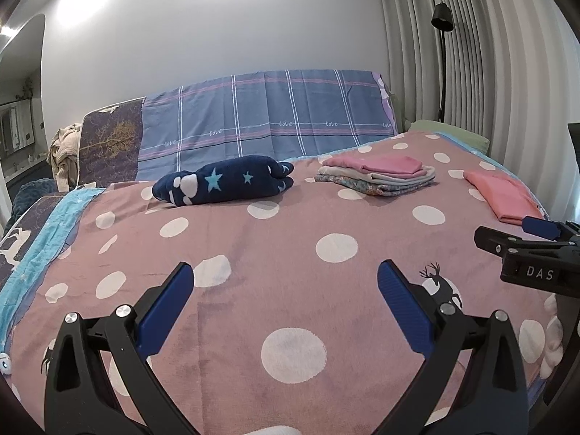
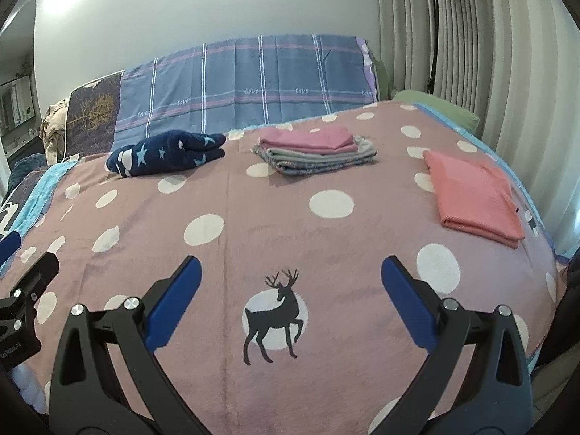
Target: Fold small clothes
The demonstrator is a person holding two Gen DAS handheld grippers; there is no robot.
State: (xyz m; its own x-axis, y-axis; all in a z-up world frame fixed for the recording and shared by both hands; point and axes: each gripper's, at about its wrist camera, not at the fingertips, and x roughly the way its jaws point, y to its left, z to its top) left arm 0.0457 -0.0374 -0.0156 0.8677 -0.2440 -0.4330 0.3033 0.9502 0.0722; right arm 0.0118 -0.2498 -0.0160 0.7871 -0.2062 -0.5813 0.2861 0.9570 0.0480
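Both grippers hover low over the near edge of the bed, jaws spread wide and holding nothing. Between the fingers of the left gripper lies only bare blanket; the right gripper frames a black deer printed on a white dot. Neither touches cloth, which suggests one garment is finished and the hands are resting before the next.

Folded clothes sit toward the far edge of the bed. A stack of several garments, pink on top over grey and patterned ones, lies near the middle of that edge, probably kept together as the done pile. One coral piece lies folded flat by itself near the right edge, well apart from the stack; it looks like the latest fold, not yet added to the pile. A navy bundle with stars and white blobs lies left of the stack, rolled loosely more than folded, so it may be the next item to handle. Beyond the far left corner a heap of beige cloth hangs, perhaps more laundry.

Writing: the word "love" repeats in white script along a stripe of the blue plaid sheet draped at the head of the bed. In the left view, the right gripper's body shows white letters "DAS". A small label on the left gripper's body in the right view is too blurred to read.
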